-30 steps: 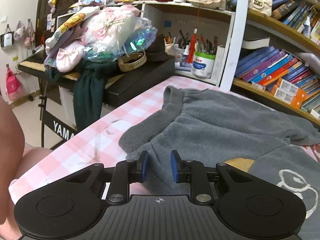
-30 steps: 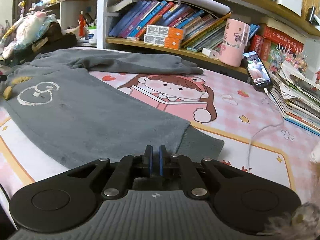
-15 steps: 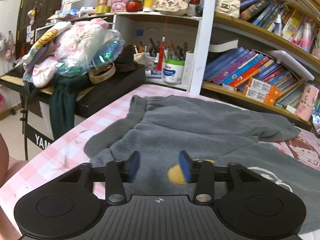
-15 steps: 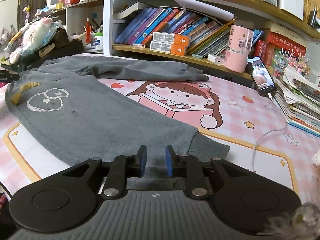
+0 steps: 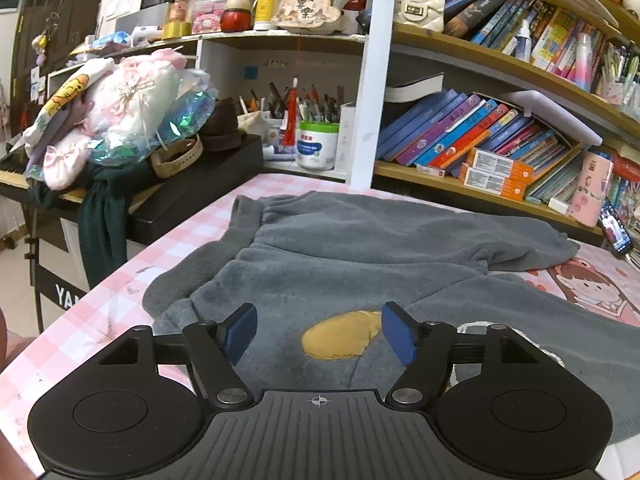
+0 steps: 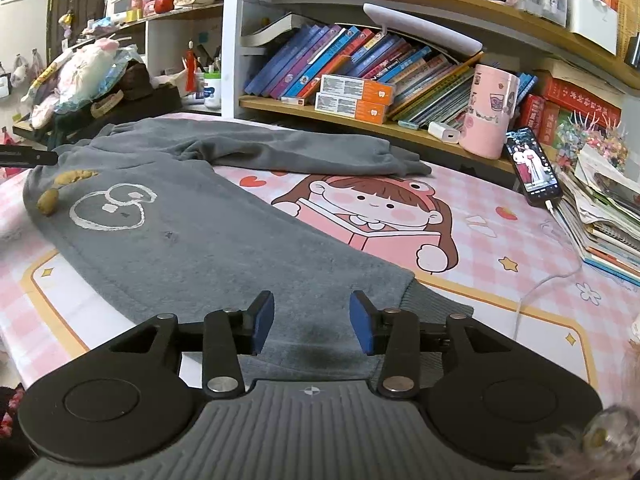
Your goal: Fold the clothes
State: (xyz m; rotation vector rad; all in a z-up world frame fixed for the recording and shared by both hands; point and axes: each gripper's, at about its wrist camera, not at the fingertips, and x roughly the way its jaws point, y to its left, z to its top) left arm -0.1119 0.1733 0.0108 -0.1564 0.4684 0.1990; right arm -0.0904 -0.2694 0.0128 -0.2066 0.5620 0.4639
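A grey fleece pair of trousers [image 5: 360, 256] lies spread on the pink checked table cover [image 5: 120, 304], with a yellow patch [image 5: 340, 340] and a white outline print [image 6: 112, 210]. My left gripper [image 5: 318, 334] hovers over the waist end near the yellow patch, its jaws opening, only flat cloth below them. My right gripper [image 6: 312, 322] stands over the near leg's cuff [image 6: 436, 312], jaws opening too, pads not pressing the cloth. The far leg [image 6: 300, 152] stretches towards the shelves.
Bookshelves [image 6: 360, 64] run along the back. A pink cup [image 6: 490, 110], a phone [image 6: 534, 170] with a white cable and a stack of papers [image 6: 608, 216] sit at the right. A black keyboard piled with soft things [image 5: 120, 120] stands left of the table.
Both grippers went from nearly shut to open, letting go of the grey cloth. The left gripper swung right, from the waist's edge to over the yellow patch. The right one stayed put.
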